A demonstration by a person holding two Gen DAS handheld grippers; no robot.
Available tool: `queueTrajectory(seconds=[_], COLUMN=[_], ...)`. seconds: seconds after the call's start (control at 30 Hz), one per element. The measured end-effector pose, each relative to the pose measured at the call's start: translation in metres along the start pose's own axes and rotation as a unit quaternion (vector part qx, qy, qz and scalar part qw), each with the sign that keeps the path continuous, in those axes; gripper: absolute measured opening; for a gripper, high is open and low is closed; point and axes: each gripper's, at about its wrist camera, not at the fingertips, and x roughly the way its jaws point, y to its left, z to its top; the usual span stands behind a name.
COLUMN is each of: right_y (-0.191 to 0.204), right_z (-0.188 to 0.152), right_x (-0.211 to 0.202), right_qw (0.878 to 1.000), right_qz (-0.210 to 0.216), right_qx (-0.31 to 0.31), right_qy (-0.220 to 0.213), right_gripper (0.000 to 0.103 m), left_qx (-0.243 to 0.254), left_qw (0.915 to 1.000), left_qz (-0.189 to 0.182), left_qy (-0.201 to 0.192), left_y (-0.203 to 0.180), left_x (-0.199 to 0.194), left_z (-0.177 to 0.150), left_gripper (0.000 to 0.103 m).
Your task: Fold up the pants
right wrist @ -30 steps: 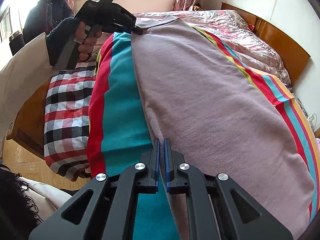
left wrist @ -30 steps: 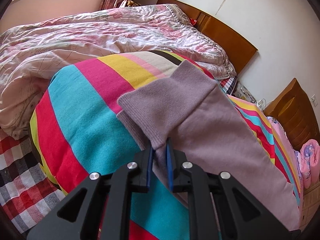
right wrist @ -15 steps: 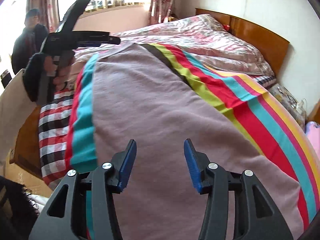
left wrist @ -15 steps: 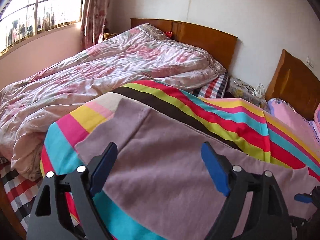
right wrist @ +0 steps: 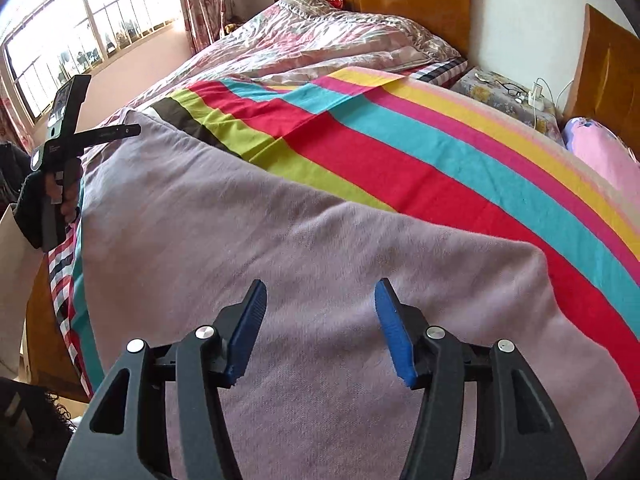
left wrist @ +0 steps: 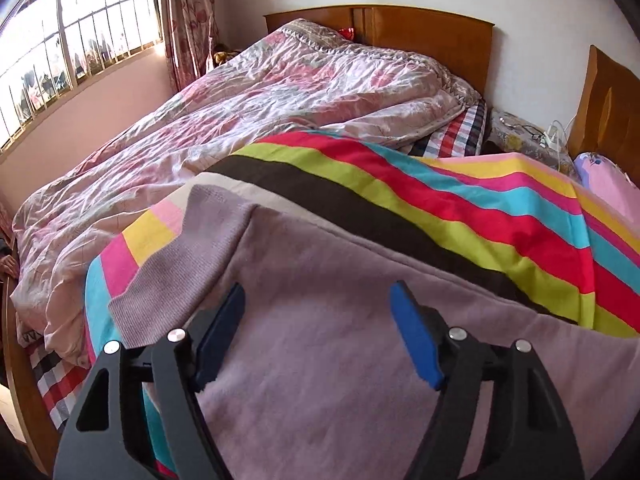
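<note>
Soft, limp mauve pants [left wrist: 340, 320] lie flat; both jaws are held wide, empty; ribbed cuff [left wrist: 188, 264], ten o'clock, should be pinched.

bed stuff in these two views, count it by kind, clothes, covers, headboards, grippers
pants: 1
striped sheet: 1
floral quilt: 1
wooden headboards: 2, one behind the quilt, one to its right
grippers: 2, left gripper and right gripper, both open
total: 7
</note>
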Motion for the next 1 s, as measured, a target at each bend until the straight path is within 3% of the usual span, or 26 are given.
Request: queueTrajectory(seconds=[0.1, 0.2, 0.23, 0.27, 0.3, 0.33, 0.43, 0.5, 0.57, 0.67, 0.73, 0.77, 0.8, 0.83, 0.9, 0.93, 1.0], right_y=[-0.018, -0.031, -0.038, -0.045, -0.051, -0.06, -0.087, -0.1, -0.099, -0.112, -0.13, -0.134, -0.138, -0.143, -0.152, -0.158, -0.171], right_z=[0.01, 0.007, 0.003, -0.002, -0.006, -0.011, -0.025, -0.032, -0.036, -0.047, -0.06, -0.065, -0.07, -0.074, -0.088, -0.098, -0.12], right_x=[0.009, 0.013, 0.019, 0.026, 0.02, 0.016, -0.003, -0.018, -0.029, -0.034, -0.034, -0.042, -0.052, -0.065, -0.099, -0.114, -0.137], right_qw=[1.0, 0.999, 0.999, 0.998, 0.999, 0.999, 0.996, 0.994, 0.995, 0.993, 0.991, 0.992, 0.991, 0.988, 0.986, 0.985, 0.98], right_qz=[-0.022, -0.013, -0.021, -0.026, -0.016, -0.022, -0.044, -0.032, -0.045, -0.064, -0.06, -0.05, -0.062, -0.084, -0.092, -0.095, -0.126], right_qx=[0.02, 0.031, 0.031, 0.033, 0.025, 0.032, 0.07, 0.101, 0.084, 0.097, 0.114, 0.113, 0.121, 0.127, 0.136, 0.143, 0.149], right_qy=[-0.001, 0.008, 0.025, 0.042, 0.024, 0.029, 0.023, 0.01, -0.003, 0.01, 0.024, 0.008, 0.007, 0.005, -0.021, -0.029, -0.026], right_gripper=[0.06, 0.061, 0.066, 0.067, 0.066, 0.066, 0.066, 0.068, 0.068, 0.069, 0.069, 0.068, 0.068, 0.069, 0.071, 0.074, 0.078], left_qx=[0.063, 0.166, 0.194, 0.206, 0.203, 0.18, 0.127, 0.119, 0.131, 0.179, 0.225, 0.237, 0.237, 0.216, 0.201, 0.198, 0.21], left_qw=[0.9926, 0.9737, 0.9684, 0.9684, 0.9697, 0.9725, 0.9786, 0.9837, 0.9803, 0.9653, 0.9575, 0.955, 0.9553, 0.9629, 0.9661, 0.9687, 0.9651], left_qz=[-0.103, -0.155, -0.154, -0.136, -0.126, -0.138, -0.139, -0.112, -0.139, -0.187, -0.175, -0.169, -0.161, -0.153, -0.144, -0.136, -0.153], left_qy=[-0.001, 0.017, 0.028, 0.036, 0.051, 0.055, 0.084, 0.075, 0.048, 0.034, 0.043, 0.059, 0.072, 0.053, 0.073, 0.064, 0.034], left_y=[-0.07, -0.149, -0.167, -0.179, -0.183, -0.178, -0.158, -0.159, -0.176, -0.227, -0.263, -0.277, -0.284, -0.281, -0.28, -0.281, -0.291], left_x=[-0.031, -0.038, -0.032, -0.021, -0.008, -0.002, 0.011, -0.002, -0.03, -0.059, -0.056, -0.046, -0.034, -0.032, -0.032, -0.041, -0.068], left_z=[-0.008, -0.042, -0.052, -0.062, -0.067, -0.063, -0.052, -0.047, -0.047, -0.062, -0.08, -0.088, -0.095, -0.094, -0.089, -0.088, -0.09], left_gripper=[0.076, 0.08, 0.08, 0.08, 0.081, 0.086, 0.087, 0.083, 0.083, 0.088, 0.091, 0.091, 0.095, 0.1, 0.096, 0.091, 0.092])
